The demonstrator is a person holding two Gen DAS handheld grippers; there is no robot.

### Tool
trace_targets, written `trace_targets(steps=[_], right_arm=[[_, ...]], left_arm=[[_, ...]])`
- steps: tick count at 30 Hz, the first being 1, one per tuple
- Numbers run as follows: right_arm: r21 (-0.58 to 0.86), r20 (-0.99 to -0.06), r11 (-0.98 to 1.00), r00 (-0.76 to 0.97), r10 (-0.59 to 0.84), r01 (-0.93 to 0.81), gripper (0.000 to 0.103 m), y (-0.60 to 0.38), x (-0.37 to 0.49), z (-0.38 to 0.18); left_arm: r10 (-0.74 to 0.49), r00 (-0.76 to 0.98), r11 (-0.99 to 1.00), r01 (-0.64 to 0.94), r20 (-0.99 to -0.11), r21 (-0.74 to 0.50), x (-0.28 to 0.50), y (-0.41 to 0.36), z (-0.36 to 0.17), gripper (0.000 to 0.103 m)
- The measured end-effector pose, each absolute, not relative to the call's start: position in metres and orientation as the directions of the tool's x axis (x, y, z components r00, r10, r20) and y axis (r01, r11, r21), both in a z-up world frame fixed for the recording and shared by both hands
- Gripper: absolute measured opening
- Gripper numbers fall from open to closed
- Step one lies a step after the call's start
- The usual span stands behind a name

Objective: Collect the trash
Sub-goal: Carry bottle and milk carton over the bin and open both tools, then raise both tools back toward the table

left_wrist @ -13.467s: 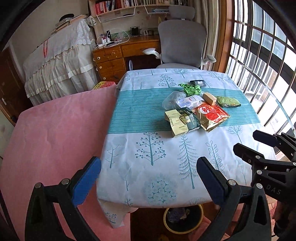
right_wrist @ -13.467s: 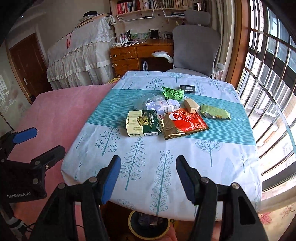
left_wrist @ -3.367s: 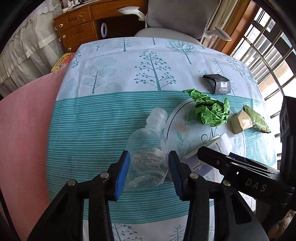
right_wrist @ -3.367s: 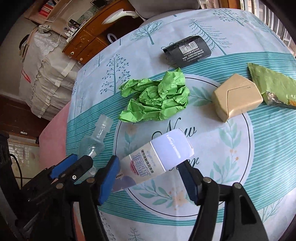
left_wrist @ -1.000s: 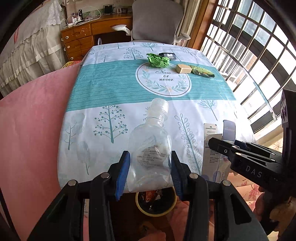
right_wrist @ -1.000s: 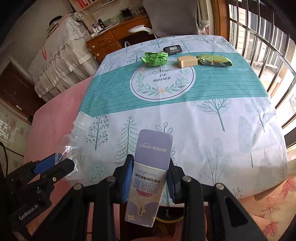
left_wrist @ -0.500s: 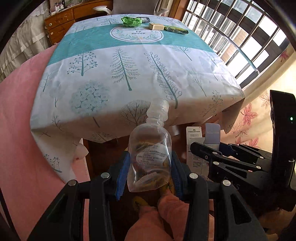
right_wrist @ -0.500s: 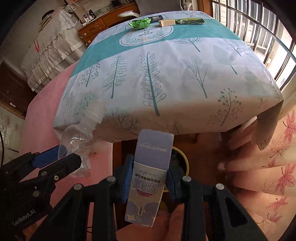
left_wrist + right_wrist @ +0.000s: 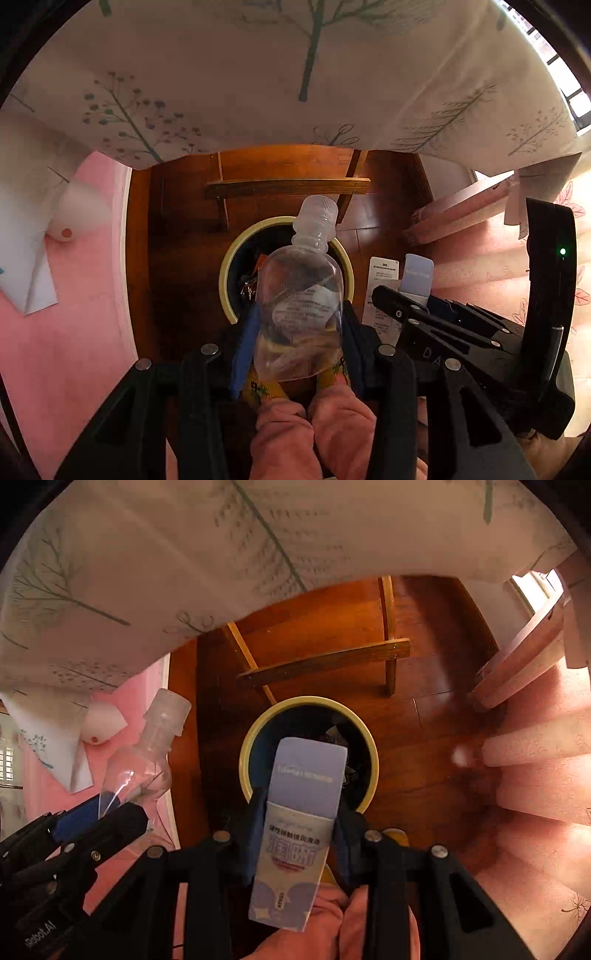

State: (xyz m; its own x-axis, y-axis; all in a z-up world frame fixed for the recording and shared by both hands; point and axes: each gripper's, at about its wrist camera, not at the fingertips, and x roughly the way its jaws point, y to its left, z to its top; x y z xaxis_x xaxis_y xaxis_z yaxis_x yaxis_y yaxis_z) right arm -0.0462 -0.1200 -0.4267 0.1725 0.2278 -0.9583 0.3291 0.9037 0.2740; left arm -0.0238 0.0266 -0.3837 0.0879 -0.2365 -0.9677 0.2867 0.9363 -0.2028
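My left gripper (image 9: 297,332) is shut on a clear plastic bottle (image 9: 301,295) and holds it over the yellow-rimmed trash bin (image 9: 227,266) on the wooden floor. The bottle (image 9: 142,764) and left gripper (image 9: 99,812) also show in the right wrist view. My right gripper (image 9: 299,827) is shut on a lilac and white carton (image 9: 295,823), held over the same bin (image 9: 247,746), which holds dark wrappers. The right gripper (image 9: 406,306) and carton (image 9: 417,271) show at the right of the left wrist view.
The tree-print tablecloth (image 9: 295,74) hangs over the table edge above the bin. A wooden table brace (image 9: 325,661) crosses behind the bin. Pink bedding (image 9: 74,295) lies at left. My pink-clad legs (image 9: 314,424) are below the grippers.
Both grippers have dropped from table-edge height down under the table's front edge. The bottle and the carton now hang over the bin.
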Motion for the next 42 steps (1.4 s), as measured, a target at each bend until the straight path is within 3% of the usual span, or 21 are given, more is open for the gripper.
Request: trace_targets(steps=[5, 6, 7, 9, 11, 16, 27, 42], right_arm=[[0.272, -0.961, 0.903, 0.147, 0.235, 0.332, 0.037, -0.121, -0.035, -0.490], [0.279, -0.959, 0.900, 0.139, 0.245, 0.336, 0.037, -0.122, -0.032, -0.500], [0.288, -0.957, 0.894, 0.132, 0.257, 0.342, 0.037, -0.125, -0.029, -0.510], [0.276, -0.961, 0.897, 0.116, 0.252, 0.345, 0.047, -0.130, -0.026, -0.523], [0.275, -0.961, 0.900, 0.113, 0.251, 0.337, 0.062, -0.133, -0.025, -0.530], [0.255, -0.966, 0.919, 0.123, 0.227, 0.303, 0.063, -0.134, -0.023, -0.529], [0.227, -0.968, 0.947, 0.158, 0.194, 0.229, 0.063, -0.130, -0.018, -0.470], [0.216, -0.955, 0.961, 0.244, 0.170, 0.175, 0.063, -0.120, -0.030, -0.309]], left_arm=[[-0.227, 0.091, 0.941, 0.277, -0.970, -0.195, -0.016, 0.021, -0.446, 0.047], [-0.214, 0.093, 0.942, 0.283, -0.972, -0.180, -0.016, 0.021, -0.455, 0.059], [-0.194, 0.103, 0.947, 0.281, -0.976, -0.158, -0.015, 0.019, -0.461, 0.063], [-0.175, 0.106, 0.955, 0.261, -0.979, -0.143, -0.013, 0.020, -0.471, 0.076], [-0.154, 0.096, 0.964, 0.234, -0.983, -0.128, -0.011, 0.023, -0.480, 0.078], [-0.100, 0.098, 0.978, 0.191, -0.990, -0.080, -0.005, 0.028, -0.480, 0.082], [-0.076, 0.143, 0.988, 0.146, -0.987, -0.055, -0.001, 0.036, -0.432, 0.085], [-0.110, 0.244, 0.981, 0.180, -0.964, -0.067, -0.016, 0.049, -0.271, 0.085]])
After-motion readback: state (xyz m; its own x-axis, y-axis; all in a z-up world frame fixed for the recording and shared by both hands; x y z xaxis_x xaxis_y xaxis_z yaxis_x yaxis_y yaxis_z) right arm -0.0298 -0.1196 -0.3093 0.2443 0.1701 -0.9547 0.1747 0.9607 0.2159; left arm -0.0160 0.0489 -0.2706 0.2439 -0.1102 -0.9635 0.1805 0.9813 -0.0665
